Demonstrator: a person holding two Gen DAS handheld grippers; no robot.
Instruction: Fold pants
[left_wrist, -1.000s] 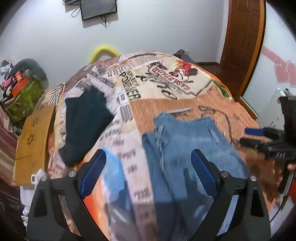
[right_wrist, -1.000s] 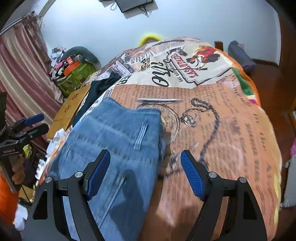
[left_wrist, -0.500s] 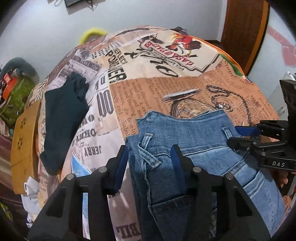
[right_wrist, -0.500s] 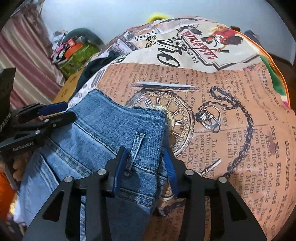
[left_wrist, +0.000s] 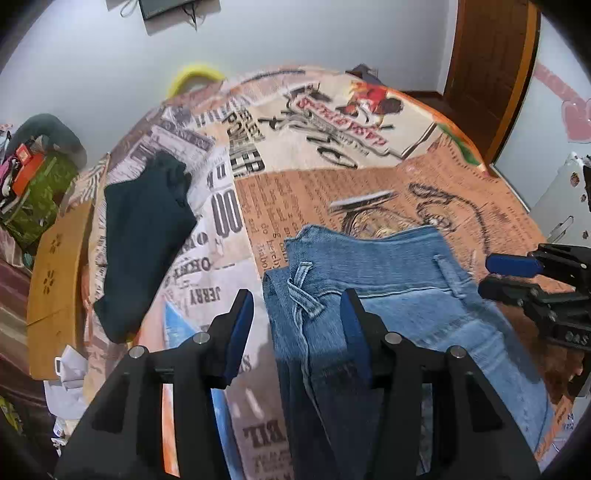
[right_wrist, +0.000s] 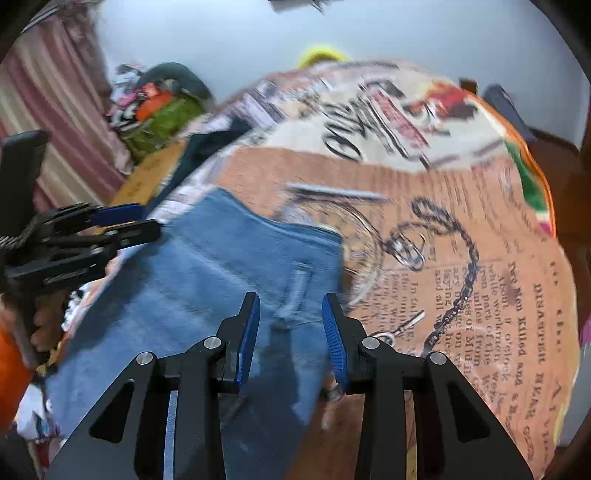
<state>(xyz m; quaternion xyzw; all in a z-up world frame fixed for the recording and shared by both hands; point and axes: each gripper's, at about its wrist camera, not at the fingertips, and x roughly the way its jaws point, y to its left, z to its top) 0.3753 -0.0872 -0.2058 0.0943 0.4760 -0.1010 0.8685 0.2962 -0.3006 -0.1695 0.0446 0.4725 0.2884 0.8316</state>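
Observation:
Blue jeans (left_wrist: 388, 280) lie on the printed bedspread (left_wrist: 295, 192), waistband towards the far side. My left gripper (left_wrist: 297, 314) is open, its jaws either side of the waistband's left corner and belt loop, raised a little above it. My right gripper (right_wrist: 291, 321) is open over the waistband's right corner with the belt loop between the jaws; the jeans (right_wrist: 207, 280) are blurred there. Each gripper shows in the other's view: the right one (left_wrist: 513, 275) at the right edge, the left one (right_wrist: 122, 225) at the left.
A dark folded garment (left_wrist: 144, 236) lies on the bed's left side. A wooden board (left_wrist: 55, 273) and a green bag (left_wrist: 40, 192) sit off the bed's left edge. A wooden door (left_wrist: 491, 74) stands at the back right.
Both grippers have lifted back from the waistband and opened a little wider. The jeans lie where they were, released.

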